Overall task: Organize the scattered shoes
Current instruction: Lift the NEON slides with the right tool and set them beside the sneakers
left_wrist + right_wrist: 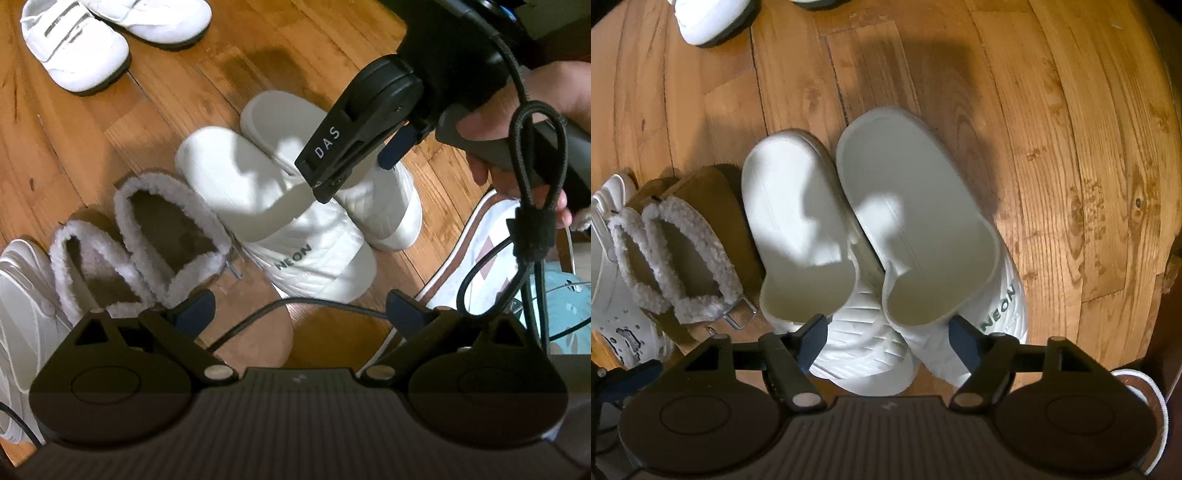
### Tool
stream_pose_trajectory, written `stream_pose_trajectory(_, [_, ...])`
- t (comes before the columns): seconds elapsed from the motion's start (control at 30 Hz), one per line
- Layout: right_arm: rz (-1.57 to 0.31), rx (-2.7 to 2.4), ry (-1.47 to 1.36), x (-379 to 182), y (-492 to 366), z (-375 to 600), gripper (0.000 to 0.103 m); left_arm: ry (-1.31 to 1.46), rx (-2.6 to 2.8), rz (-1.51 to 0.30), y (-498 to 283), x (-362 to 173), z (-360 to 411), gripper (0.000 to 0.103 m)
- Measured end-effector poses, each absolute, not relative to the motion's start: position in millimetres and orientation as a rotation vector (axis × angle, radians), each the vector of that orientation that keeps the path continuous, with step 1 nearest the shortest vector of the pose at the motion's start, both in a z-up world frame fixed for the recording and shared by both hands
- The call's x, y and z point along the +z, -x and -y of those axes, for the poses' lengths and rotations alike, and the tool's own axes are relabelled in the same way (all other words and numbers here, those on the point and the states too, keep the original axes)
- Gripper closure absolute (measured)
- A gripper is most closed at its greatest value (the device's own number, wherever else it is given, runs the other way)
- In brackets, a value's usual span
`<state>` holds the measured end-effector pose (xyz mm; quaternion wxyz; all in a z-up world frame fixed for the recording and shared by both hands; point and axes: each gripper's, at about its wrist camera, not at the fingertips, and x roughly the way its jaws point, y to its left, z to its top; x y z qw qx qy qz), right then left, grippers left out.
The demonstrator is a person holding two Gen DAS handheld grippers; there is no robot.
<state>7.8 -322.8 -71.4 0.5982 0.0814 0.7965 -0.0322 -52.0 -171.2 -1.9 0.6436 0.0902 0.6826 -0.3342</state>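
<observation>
Shoes lie in a loose row on the wooden floor (1052,147). Largest is the pair of white NEON slides (916,229), side by side and touching, heels toward the cameras. They look light, stiff-walled and smooth, so probably a bit slippery; the quilted strap or the heel rim seems the surest hold. Just beside them sits a pair of tan fleece-lined slippers (162,236), soft and likely to squash under a pinch. White strap sneakers (85,48) rest well apart, farther up the floor. The right tongs (888,332) hang released, spread over the slides' heels without pressing them. The left tongs (295,306) are likewise released, grasping nothing.
</observation>
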Motion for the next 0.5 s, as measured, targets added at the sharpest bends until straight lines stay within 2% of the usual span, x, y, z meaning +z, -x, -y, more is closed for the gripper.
stream_pose_trajectory(0.2, [-1.789, -0.017, -0.302, -63, -14, 323, 0.030, -0.189, -0.730, -1.564, 42, 13, 157, 0.003])
stream_pose_trajectory(0.4, [-1.862, -0.076, -0.468, -103, -12, 331, 0.027, -0.157, -0.677, -1.563, 37, 20, 144, 0.003])
stream_pose_trajectory(0.5, [-1.901, -0.107, -0.346, -109, -18, 322, 0.028, -0.148, -0.674, -1.578, 39, 19, 140, 0.003])
